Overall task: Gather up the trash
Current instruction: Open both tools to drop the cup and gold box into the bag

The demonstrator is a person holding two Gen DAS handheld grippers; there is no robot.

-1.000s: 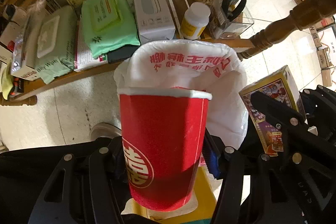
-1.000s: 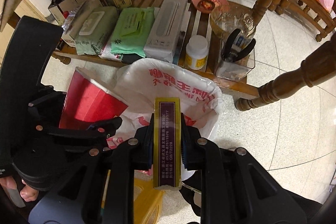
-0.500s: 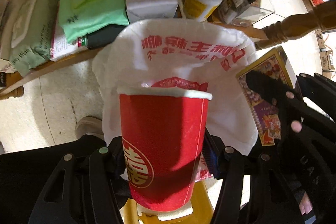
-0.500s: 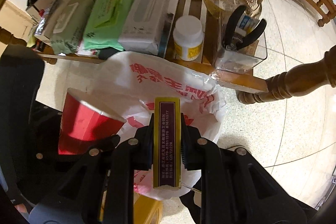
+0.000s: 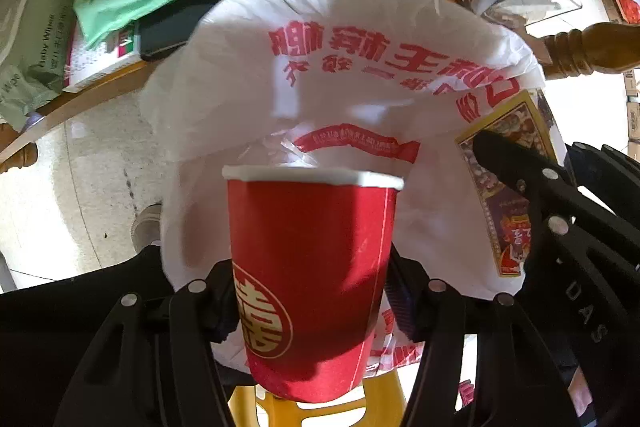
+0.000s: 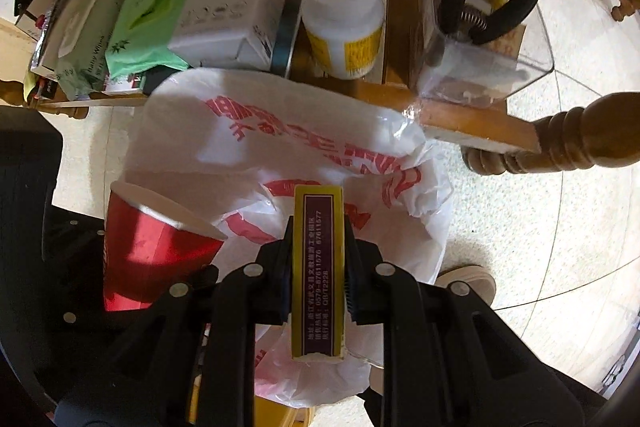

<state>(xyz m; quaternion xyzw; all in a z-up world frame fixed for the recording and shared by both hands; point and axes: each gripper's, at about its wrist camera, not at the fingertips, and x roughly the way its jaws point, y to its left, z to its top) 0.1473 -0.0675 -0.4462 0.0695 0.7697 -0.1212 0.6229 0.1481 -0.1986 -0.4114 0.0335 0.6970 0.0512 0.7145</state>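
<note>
My left gripper (image 5: 310,291) is clamped around the lower half of a red paper cup (image 5: 310,267), mouth pointing away from me, so the cup fills the middle of the left view. I grip it low so that the rim goes into the bag first. My right gripper (image 6: 318,279) is pinched tight on the flat faces of a thin yellow box (image 6: 318,275), held edge-on at the centre of the right view, a slim shape that should slide in easily.

Both pieces of trash hang over the white plastic bag (image 5: 360,75) with red lettering. It is draped over a yellow bin (image 5: 376,399), whose plastic peeks out at the bottom of the frame. The bag's mouth gapes just beyond the cup rim. I judge both items are lined up for dropping; neither is let go yet.

Along the top of both views runs a wooden shelf (image 6: 460,115) with wipes, a white bottle (image 6: 344,23) and boxes. The bag's far edge lies close to it, so I should release low and inside.
</note>
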